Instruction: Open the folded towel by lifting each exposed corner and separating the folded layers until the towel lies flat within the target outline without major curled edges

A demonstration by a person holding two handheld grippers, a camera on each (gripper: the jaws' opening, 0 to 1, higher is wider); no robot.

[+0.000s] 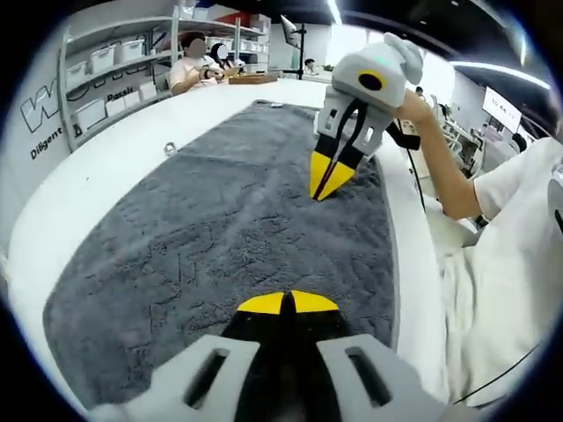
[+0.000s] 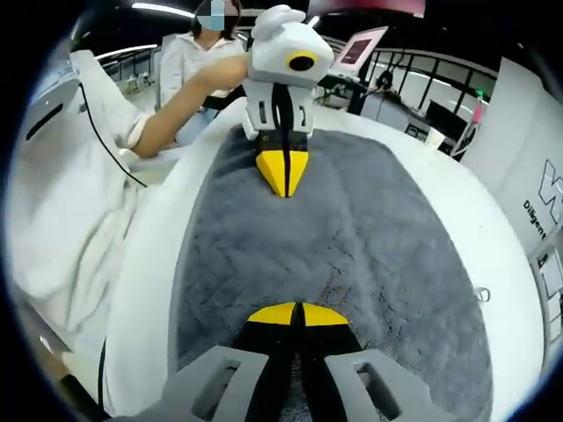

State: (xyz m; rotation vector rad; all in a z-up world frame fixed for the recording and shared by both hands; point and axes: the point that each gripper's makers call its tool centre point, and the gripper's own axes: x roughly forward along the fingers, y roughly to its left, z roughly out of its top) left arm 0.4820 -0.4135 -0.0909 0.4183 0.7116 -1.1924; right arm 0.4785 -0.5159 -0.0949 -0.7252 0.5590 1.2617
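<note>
Left gripper view: towel [image 1: 220, 229] lies lengthwise between both grippers, fingers together.

We can read little here. In the left gripper view, a white wall panel [image 1: 40, 123] at the far left carries a large outlined "W" and, below it, the word "Diligent"; a further word beside it looks like "Passi…" but we cannot make it out. In the right gripper view, a white panel [image 2: 537, 189] at the right edge shows "Diligent" again, under part of a large outlined letter.
</note>
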